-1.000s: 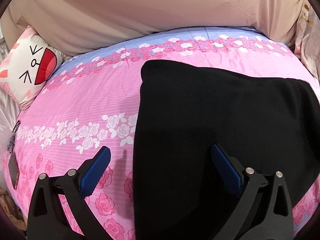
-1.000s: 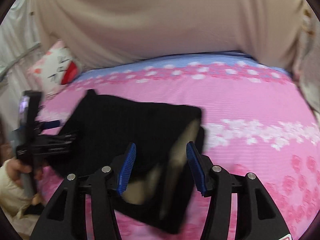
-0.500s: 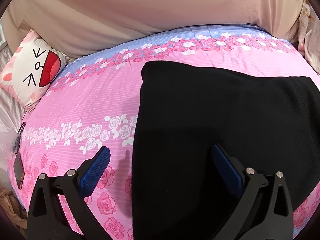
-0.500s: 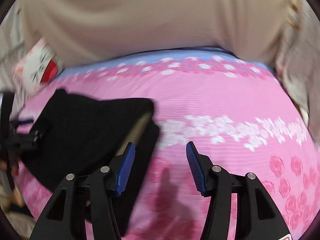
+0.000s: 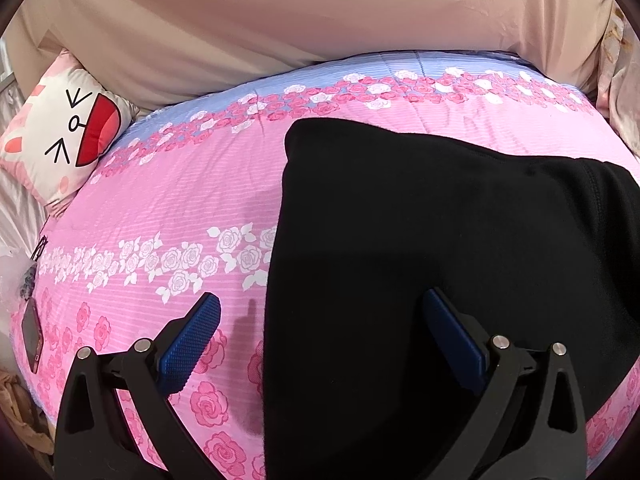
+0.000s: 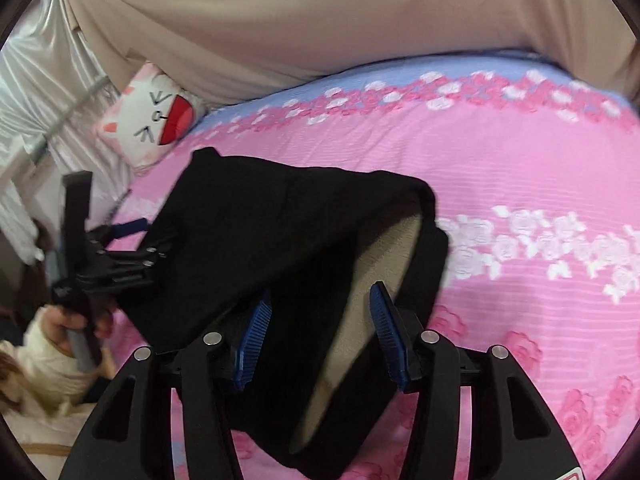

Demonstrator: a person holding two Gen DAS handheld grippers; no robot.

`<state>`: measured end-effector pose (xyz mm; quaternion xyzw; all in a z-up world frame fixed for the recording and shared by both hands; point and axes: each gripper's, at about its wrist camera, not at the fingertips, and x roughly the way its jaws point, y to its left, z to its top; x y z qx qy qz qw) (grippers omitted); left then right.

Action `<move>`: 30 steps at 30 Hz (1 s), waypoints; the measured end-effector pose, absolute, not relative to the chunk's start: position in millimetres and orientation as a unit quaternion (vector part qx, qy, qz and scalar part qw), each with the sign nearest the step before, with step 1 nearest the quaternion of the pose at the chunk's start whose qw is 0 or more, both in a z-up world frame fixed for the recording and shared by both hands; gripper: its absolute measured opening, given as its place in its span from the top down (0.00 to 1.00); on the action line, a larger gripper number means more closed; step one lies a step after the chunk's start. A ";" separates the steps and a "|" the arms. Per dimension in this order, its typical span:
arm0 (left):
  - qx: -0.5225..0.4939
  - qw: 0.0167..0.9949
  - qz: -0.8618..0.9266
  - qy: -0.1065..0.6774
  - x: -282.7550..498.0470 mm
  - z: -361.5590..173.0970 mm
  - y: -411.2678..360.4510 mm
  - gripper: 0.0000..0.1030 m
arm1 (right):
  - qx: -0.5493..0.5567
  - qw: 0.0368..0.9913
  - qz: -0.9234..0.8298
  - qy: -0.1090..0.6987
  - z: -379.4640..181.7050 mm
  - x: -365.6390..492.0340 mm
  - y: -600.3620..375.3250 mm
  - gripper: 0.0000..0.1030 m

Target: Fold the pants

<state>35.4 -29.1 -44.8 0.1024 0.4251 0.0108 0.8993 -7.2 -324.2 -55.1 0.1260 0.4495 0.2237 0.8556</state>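
The black pants (image 5: 440, 232) lie folded on the pink rose-print bedspread (image 5: 172, 208). In the right wrist view the pants (image 6: 280, 232) show a beige lining (image 6: 380, 280) at their near open end. My left gripper (image 5: 320, 316) is open, straddling the pants' left edge just above it; it also shows in the right wrist view (image 6: 132, 228) at the pants' left side. My right gripper (image 6: 320, 328) is open, its fingers on either side of the pants' near end with the lining, not closed on it.
A white cat-face cushion (image 5: 60, 136) leans at the bed's far left. A beige headboard (image 5: 320, 20) rises behind. A phone (image 5: 32, 336) and keys lie at the bed's left edge. A person's hand (image 6: 64, 324) holds the left gripper.
My right gripper swung off to the right over the bedspread, then came back left over the pants' near end. The left gripper barely moved.
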 end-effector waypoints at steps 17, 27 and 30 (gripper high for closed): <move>0.094 0.899 -0.012 0.429 40.8 -48.4 -25.8 0.04 | 0.341 0.839 0.134 0.403 -81.4 -43.1 -386.4 0.97; 0.097 0.900 -0.018 0.425 41.0 -45.3 -24.3 0.04 | 0.144 0.897 0.160 0.385 -7.1 -32.0 -254.6 0.85; 0.096 0.899 -0.026 0.425 43.2 -45.6 -22.9 0.04 | 0.104 0.893 0.062 0.433 -45.8 4.1 -263.5 1.00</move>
